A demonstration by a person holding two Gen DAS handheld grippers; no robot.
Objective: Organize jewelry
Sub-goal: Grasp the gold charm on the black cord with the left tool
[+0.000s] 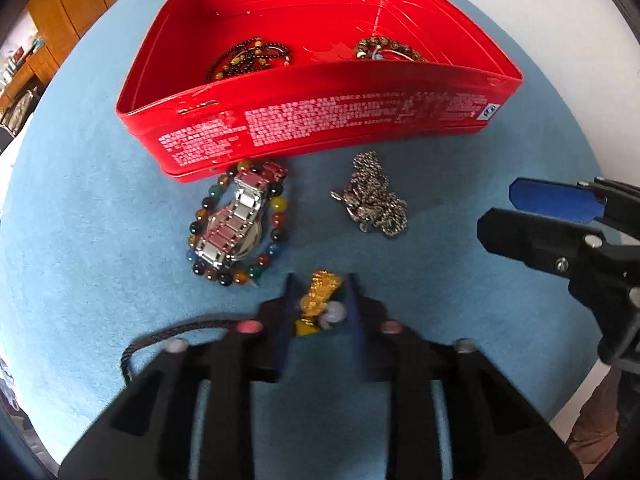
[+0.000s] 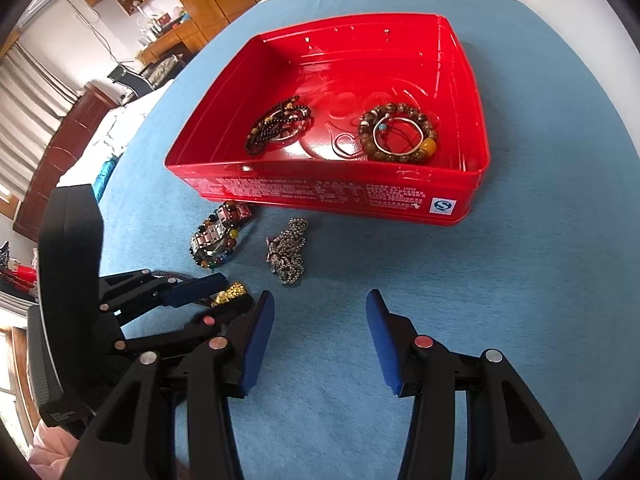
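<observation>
Jewelry partly sorted into a red tin (image 2: 328,194) on blue cloth.
Inside the tin lie a dark beaded strand (image 2: 280,124) and a brown bead bracelet (image 2: 400,133) with a silver bangle. Outside, just before its front wall, a steel watch (image 1: 234,226) rests within a multicoloured bead bracelet (image 1: 280,204); a silver chain (image 1: 372,196) is heaped beside. Nearer, a gold charm (image 1: 320,292), seemingly on a dark cord, sits between gripper pads.

L tool (image 1: 320,300) jaws nearly closed; R tool (image 2: 320,312) jaws apart.
</observation>
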